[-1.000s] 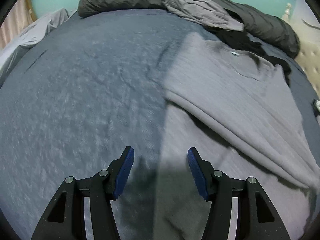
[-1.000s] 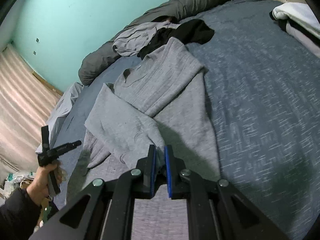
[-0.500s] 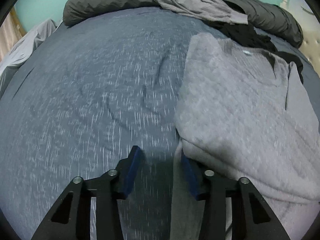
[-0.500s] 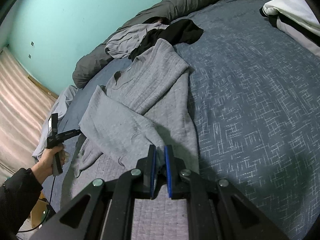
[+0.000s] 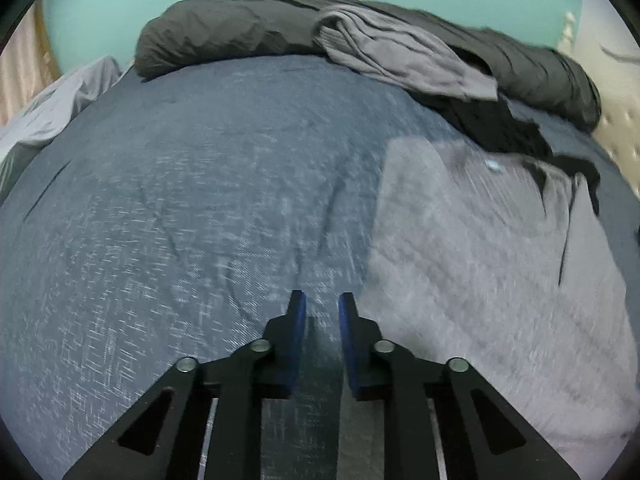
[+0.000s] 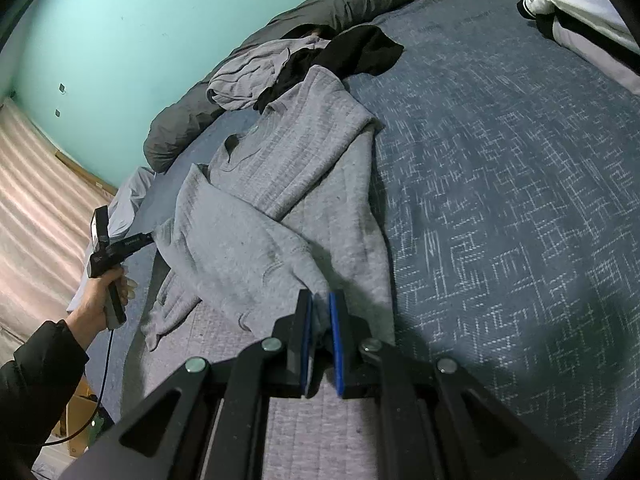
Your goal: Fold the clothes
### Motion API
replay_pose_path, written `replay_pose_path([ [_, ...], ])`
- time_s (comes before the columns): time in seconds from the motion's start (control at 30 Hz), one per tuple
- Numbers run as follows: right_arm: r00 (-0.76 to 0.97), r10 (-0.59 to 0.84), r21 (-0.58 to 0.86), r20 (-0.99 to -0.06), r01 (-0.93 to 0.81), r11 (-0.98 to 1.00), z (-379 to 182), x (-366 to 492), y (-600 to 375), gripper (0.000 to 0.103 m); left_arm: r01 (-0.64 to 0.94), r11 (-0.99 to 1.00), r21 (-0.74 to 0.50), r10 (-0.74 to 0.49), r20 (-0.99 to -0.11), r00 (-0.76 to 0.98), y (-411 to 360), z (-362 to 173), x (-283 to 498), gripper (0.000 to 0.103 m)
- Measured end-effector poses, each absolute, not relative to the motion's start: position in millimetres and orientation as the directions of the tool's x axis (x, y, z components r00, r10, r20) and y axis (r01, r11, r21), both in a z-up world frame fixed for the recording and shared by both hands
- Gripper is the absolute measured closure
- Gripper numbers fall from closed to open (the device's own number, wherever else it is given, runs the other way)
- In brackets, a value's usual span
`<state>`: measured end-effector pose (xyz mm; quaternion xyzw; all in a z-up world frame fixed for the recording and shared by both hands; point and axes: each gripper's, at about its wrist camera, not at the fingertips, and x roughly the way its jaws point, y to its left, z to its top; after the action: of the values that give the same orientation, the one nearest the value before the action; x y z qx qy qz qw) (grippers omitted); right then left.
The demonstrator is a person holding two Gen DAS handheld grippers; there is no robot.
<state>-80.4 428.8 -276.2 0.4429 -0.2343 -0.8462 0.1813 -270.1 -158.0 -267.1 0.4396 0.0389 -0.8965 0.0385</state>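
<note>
A grey knit sweater (image 6: 280, 184) lies on the blue bedspread (image 6: 500, 200), one sleeve folded across its body. My right gripper (image 6: 320, 304) is shut on the sweater's cuff end, held just above the cloth. In the left wrist view the sweater (image 5: 480, 264) lies to the right. My left gripper (image 5: 322, 304) is nearly closed with a narrow gap, nothing between the pads, over bare bedspread (image 5: 180, 220) left of the sweater's edge. The left gripper also shows in the right wrist view (image 6: 150, 236), at the sweater's left edge.
A dark grey duvet roll (image 5: 240, 32) lies along the far edge by the teal wall. A light grey garment (image 5: 400, 56) and a black garment (image 5: 504, 124) lie beside the sweater's collar. Folded white and black clothes (image 6: 580, 12) sit at the far right.
My left gripper's jaws have narrowed from wide open to nearly closed and now sit over bare bedspread. The right gripper keeps its hold and has drawn the sleeve a little across.
</note>
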Motion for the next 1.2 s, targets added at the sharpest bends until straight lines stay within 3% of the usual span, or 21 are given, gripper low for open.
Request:
replay_pose_path([
  [0.43, -0.533, -0.520, 0.566, -0.667, 0.090, -0.819, -280.9, -81.6, 428.6, 0.094, -0.040, -0.999, 0.006, 0.016, -0.854, -0.520, -137.7, -297.6, -251.3, 0.084],
  [0.57, -0.532, -0.522, 0.571, -0.667, 0.085, -0.817, -282.3, -82.5, 428.1, 0.094, -0.037, -0.999, 0.001, 0.020, -0.839, -0.544, -131.5, -295.5, -258.4, 0.082],
  [0.63, -0.531, -0.521, 0.570, -0.668, 0.086, -0.817, -282.2, -82.5, 427.6, 0.094, -0.022, -1.000, 0.000, 0.012, -0.835, -0.550, -131.7, -293.8, -265.9, 0.074],
  [1.2, -0.515, -0.533, 0.579, -0.671, 0.085, -0.811, -285.3, -83.6, 426.5, 0.094, -0.086, -0.995, 0.055, 0.005, -0.815, -0.579, -124.4, -300.7, -270.9, 0.072],
])
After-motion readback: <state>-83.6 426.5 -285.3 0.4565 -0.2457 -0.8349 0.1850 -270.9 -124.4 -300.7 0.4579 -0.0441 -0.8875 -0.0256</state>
